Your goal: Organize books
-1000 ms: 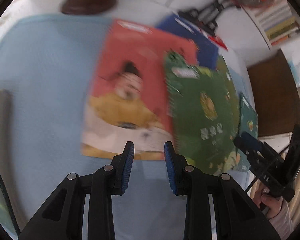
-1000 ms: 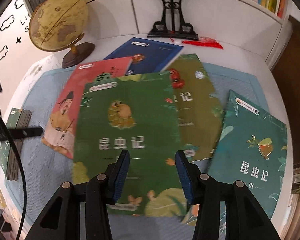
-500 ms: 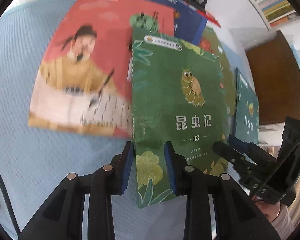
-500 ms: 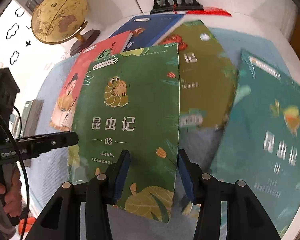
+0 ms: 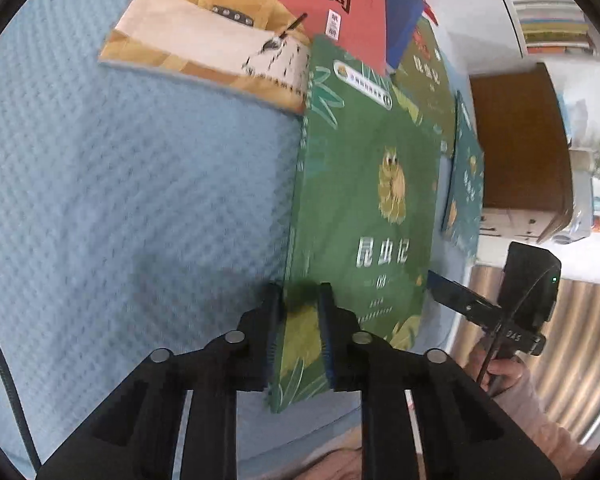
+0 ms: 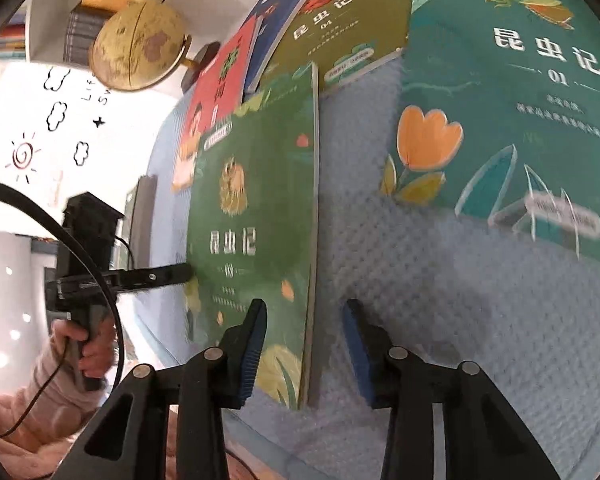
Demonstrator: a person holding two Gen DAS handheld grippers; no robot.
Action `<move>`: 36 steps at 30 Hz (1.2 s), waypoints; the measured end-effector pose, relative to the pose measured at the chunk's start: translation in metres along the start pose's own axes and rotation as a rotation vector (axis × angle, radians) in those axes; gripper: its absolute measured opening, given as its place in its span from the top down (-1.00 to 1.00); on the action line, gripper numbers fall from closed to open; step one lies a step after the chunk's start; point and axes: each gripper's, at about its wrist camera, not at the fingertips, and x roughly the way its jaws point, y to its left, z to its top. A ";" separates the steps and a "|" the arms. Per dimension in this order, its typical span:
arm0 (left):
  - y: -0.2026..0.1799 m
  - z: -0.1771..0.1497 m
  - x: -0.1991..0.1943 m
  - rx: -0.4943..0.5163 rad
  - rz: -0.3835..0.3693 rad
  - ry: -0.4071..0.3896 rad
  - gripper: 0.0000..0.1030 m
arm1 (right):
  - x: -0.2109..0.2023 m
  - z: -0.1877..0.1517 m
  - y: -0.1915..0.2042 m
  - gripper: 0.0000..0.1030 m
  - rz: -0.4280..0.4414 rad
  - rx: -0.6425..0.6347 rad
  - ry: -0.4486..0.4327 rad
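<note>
Between my left gripper [image 5: 298,336] jaws: green book [image 5: 364,208], corner clamped
Right gripper [image 6: 306,354] closing around its edge; other books still scattered beyond the jaws, unsorted

Your green book [image 5: 364,208] marked 03 lies face up, its top corner over the red book [image 5: 284,8]. Beyond them you've got a blue book [image 5: 404,20], an olive book [image 6: 340,20], and off right, apart, a teal book [image 6: 512,92].

The left black two-finger gripper [image 5: 299,316] angled downward, its blue-padded fingers [image 5: 325,320] clamped on the near corner of the green paperback book [image 5: 364,208]. The right black gripper [image 6: 305,344] straddled that book's opposite edge, fingers closing, pads apart from it.
</note>
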 end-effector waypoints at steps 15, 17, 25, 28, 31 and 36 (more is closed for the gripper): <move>0.003 0.031 -0.007 0.008 -0.010 -0.025 0.70 | 0.010 0.045 -0.006 0.51 0.020 -0.010 0.006; 0.004 0.035 -0.007 -0.003 -0.018 -0.024 0.69 | 0.009 0.047 -0.011 0.54 0.042 0.006 0.006; 0.003 0.037 -0.007 -0.006 0.013 -0.052 0.65 | 0.014 0.060 -0.008 0.63 0.022 -0.009 -0.002; 0.005 0.031 -0.011 -0.009 0.010 -0.068 0.65 | 0.013 0.057 -0.006 0.66 0.001 -0.026 -0.020; 0.003 0.029 -0.010 -0.031 0.018 -0.077 0.65 | 0.012 0.056 0.000 0.66 -0.030 -0.029 -0.032; -0.013 0.020 -0.015 -0.008 0.102 -0.104 0.69 | 0.001 0.051 0.011 0.73 -0.024 -0.039 -0.054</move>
